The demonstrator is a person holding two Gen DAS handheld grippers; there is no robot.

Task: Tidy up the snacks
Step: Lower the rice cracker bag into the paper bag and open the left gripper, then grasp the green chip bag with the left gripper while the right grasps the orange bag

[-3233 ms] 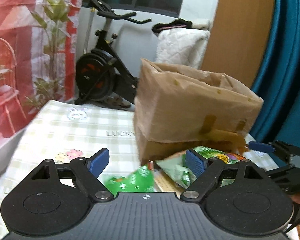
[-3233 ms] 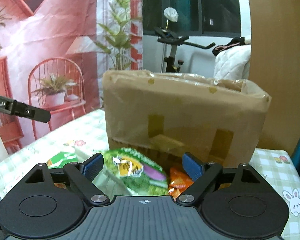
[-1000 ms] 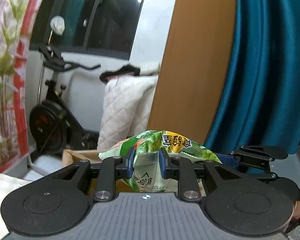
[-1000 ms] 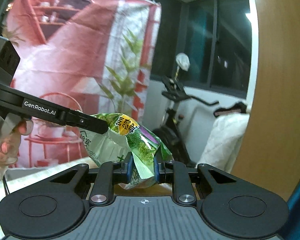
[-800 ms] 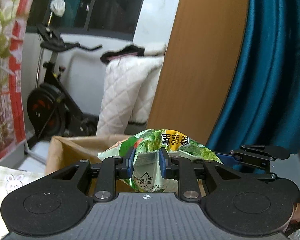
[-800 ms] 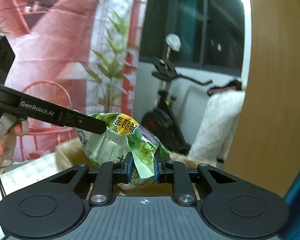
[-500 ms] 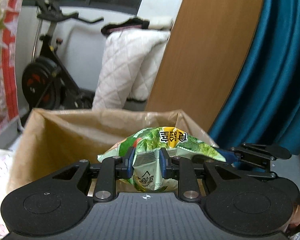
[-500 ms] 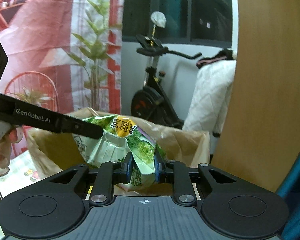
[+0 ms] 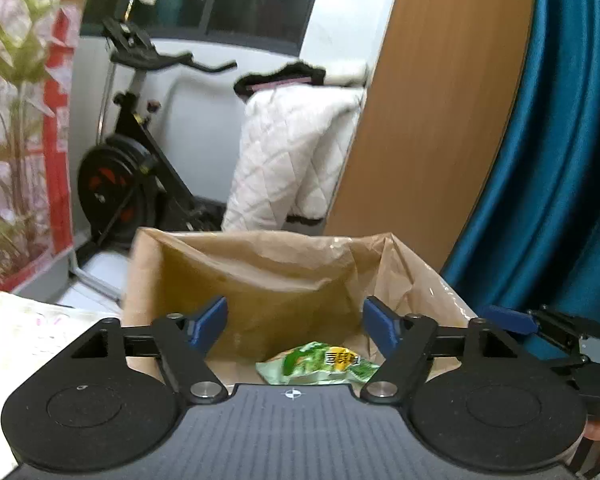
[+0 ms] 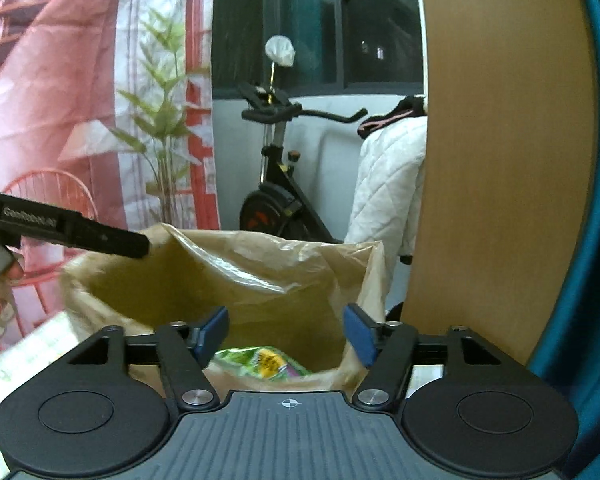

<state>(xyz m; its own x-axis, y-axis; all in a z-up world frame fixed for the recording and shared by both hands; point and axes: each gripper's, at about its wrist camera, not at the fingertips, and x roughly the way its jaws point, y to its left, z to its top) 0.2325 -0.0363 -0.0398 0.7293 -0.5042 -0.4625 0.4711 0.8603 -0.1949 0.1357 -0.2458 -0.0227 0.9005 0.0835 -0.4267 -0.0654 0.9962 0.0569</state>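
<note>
A green snack bag with a yellow label lies inside the open brown cardboard box. It also shows in the right wrist view, low inside the box. My left gripper is open and empty above the box's near rim. My right gripper is open and empty above the same box. The right gripper's blue-tipped finger shows at the right of the left wrist view. The left gripper's black finger reaches in from the left in the right wrist view.
A checked tablecloth covers the table left of the box. Behind the box stand an exercise bike, a white quilted cover, a wooden panel and a teal curtain.
Both grippers opened and let go of the green snack bag, which dropped into the box. The view tilted down towards the box.
</note>
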